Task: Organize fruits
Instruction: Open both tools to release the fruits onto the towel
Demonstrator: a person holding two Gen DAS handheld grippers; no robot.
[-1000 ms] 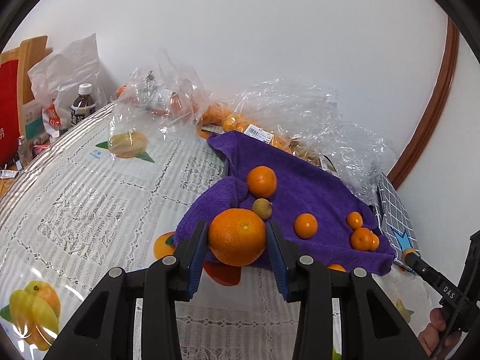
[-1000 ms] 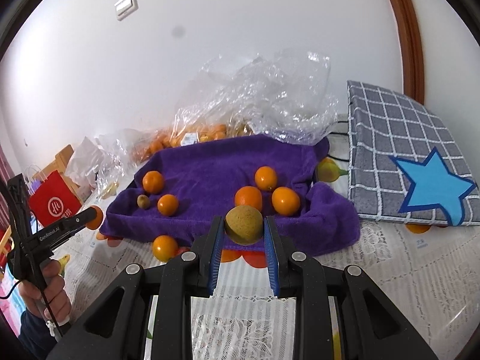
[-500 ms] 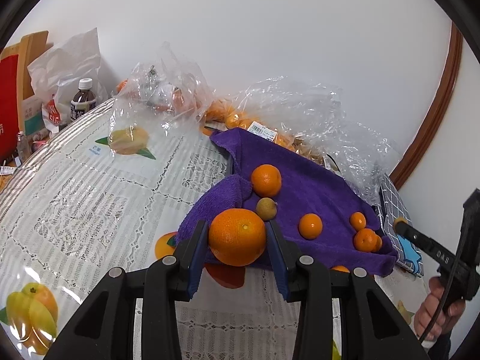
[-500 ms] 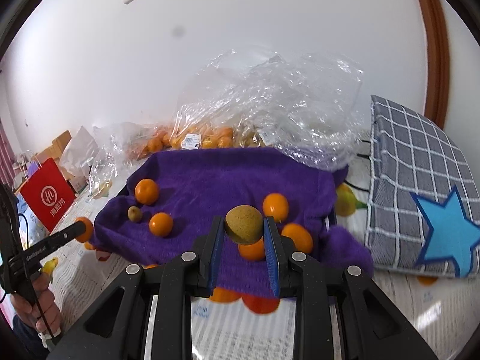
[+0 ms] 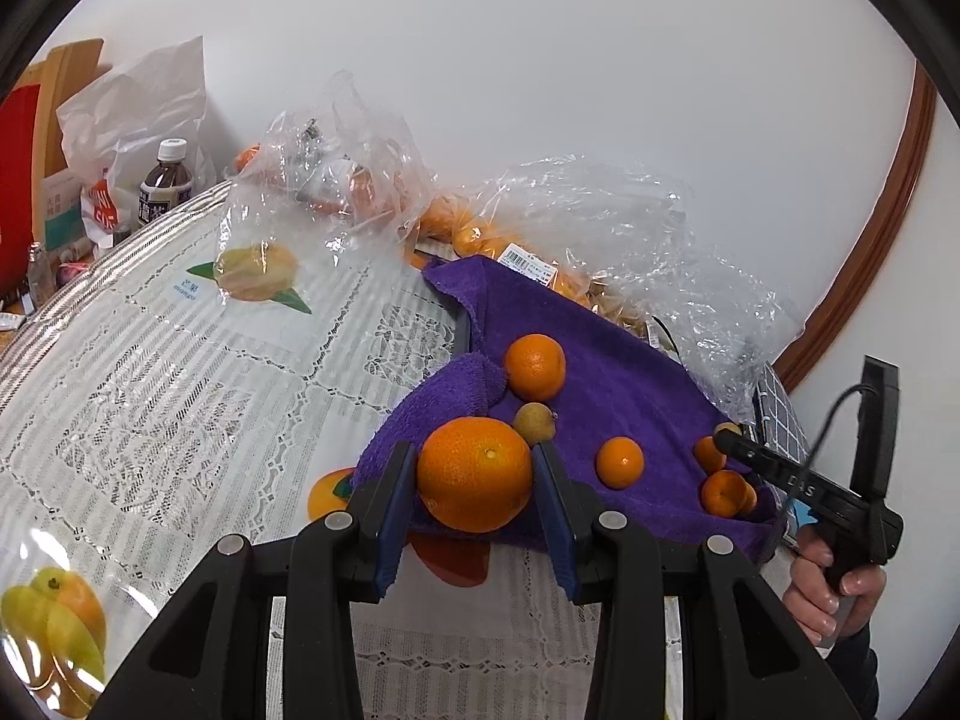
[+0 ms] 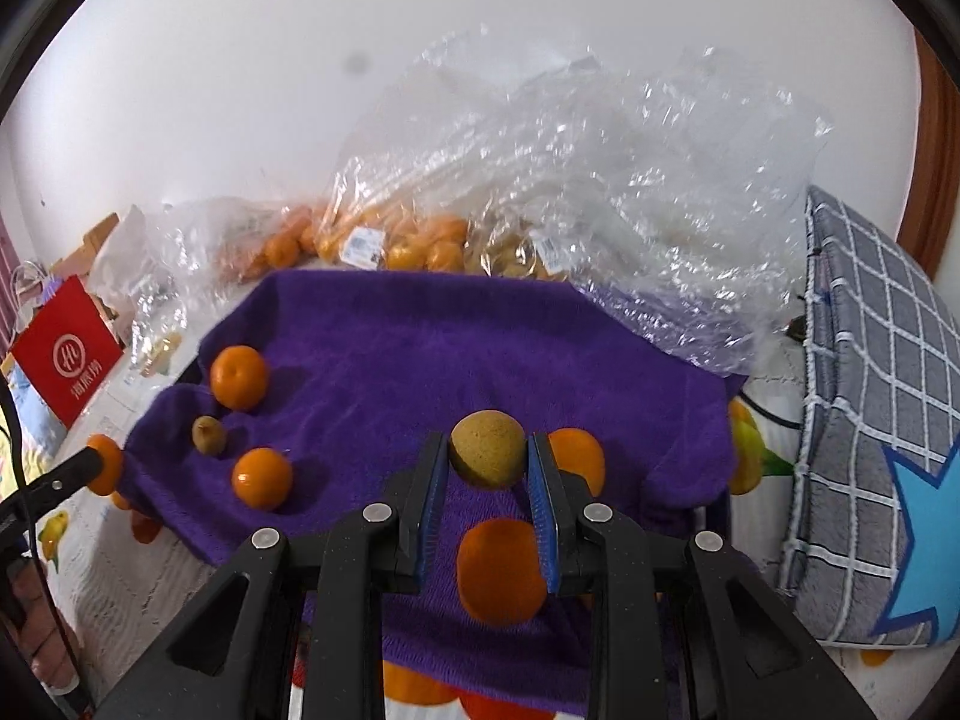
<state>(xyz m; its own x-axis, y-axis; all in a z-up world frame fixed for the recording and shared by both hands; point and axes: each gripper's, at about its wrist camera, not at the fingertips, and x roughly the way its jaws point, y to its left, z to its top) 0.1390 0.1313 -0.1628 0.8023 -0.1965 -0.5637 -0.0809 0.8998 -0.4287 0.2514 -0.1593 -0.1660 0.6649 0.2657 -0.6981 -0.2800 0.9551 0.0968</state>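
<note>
The right tool (image 6: 489, 483) is clamped on a small brownish-yellow fruit (image 6: 487, 449), gripped near the tips of its blue pads and held above the purple towel (image 6: 468, 348), with two oranges just below it: one (image 6: 503, 570) showing between the arms and another (image 6: 577, 459) just behind the right pad. The left tool (image 5: 474, 501) is closed on a large orange (image 5: 475, 474), which fills the gap between its pads and hangs over the near left edge of the same towel. Three more fruits lie at the towel's left side: a mandarin (image 6: 239, 376), a small brown fruit (image 6: 208, 435) and another mandarin (image 6: 262, 478). The step in hand looks like setting both fruits down on the towel, sorted by kind. To do it well, the brownish fruit would best go low onto bare towel, clear of the two oranges underneath, perhaps toward the other small brown fruit; the pads should part only once it rests on the cloth, since a round fruit may roll. The large orange should be brought fully over the cloth, away from the folded edge beside the lace-covered tabletop (image 5: 180, 372), or it could tumble off.
</note>
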